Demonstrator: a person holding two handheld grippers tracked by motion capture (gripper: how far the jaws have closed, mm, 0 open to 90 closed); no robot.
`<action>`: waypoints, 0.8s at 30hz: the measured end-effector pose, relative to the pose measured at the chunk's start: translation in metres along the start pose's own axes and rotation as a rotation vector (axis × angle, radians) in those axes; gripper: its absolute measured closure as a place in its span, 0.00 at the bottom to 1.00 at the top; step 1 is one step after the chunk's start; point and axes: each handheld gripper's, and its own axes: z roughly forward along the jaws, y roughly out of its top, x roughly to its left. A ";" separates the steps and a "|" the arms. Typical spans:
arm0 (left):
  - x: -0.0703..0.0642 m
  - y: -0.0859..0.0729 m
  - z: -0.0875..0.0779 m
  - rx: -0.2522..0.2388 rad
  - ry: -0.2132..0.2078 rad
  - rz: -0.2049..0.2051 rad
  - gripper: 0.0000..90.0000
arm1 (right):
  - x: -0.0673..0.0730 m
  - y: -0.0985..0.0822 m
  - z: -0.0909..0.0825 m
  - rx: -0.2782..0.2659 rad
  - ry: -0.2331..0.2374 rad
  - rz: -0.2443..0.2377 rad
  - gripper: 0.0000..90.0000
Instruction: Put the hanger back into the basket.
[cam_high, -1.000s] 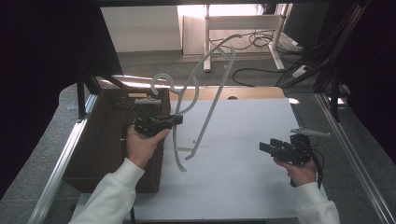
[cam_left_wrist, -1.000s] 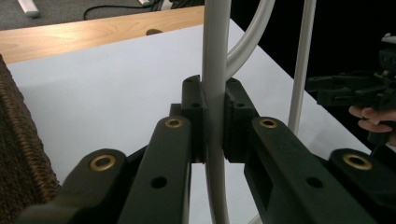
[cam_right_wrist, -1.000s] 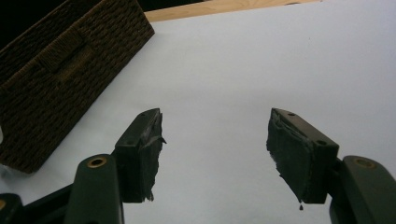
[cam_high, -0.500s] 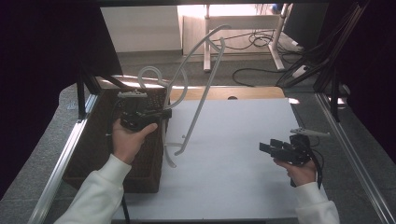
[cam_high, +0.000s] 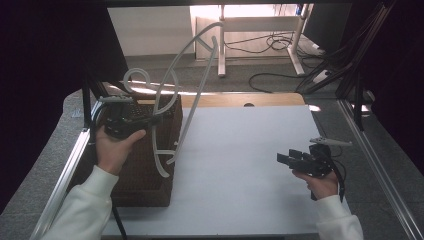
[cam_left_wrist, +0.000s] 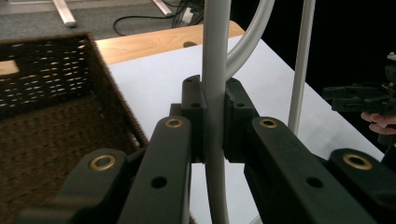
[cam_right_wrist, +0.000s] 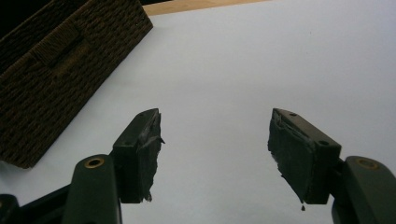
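Left gripper (cam_left_wrist: 212, 116) clamped on one thin arm of a white plastic clothes hanger (cam_high: 192, 80), pads squeezing the rod from both sides. Hanger raised above the gripper, hook end (cam_high: 132, 80) curling just behind it over the woven brown basket (cam_high: 150, 175), long arms sweeping up and away beyond the jaws, lower curved end hanging down in front of the basket's near wall, over the edge of the white table sheet (cam_high: 240, 160).

Probably light and fairly stiff, yet springy along those slender arms; likely smooth and a bit slippery, so prone to swivel about a single pinch point. Best gripped where now held, on a straight run near the neck, rather than out at a tip, where flex and swing would be greater. Wide span liable to catch the basket rim when lowered; tilting in lengthwise seems wise.

Right gripper (cam_right_wrist: 215, 154) spread wide with nothing between the pads, held low over the sheet, well apart from the hanger.
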 end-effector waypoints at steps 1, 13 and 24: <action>0.002 -0.001 -0.002 -0.001 0.001 -0.002 0.91 | 0.000 0.000 0.000 0.001 0.000 0.000 0.39; 0.028 -0.006 -0.036 -0.002 0.041 -0.020 0.92 | 0.000 0.000 0.003 0.011 -0.001 -0.005 0.39; 0.059 -0.023 -0.050 0.010 0.105 -0.027 0.92 | 0.000 -0.001 0.006 0.023 -0.006 -0.003 0.38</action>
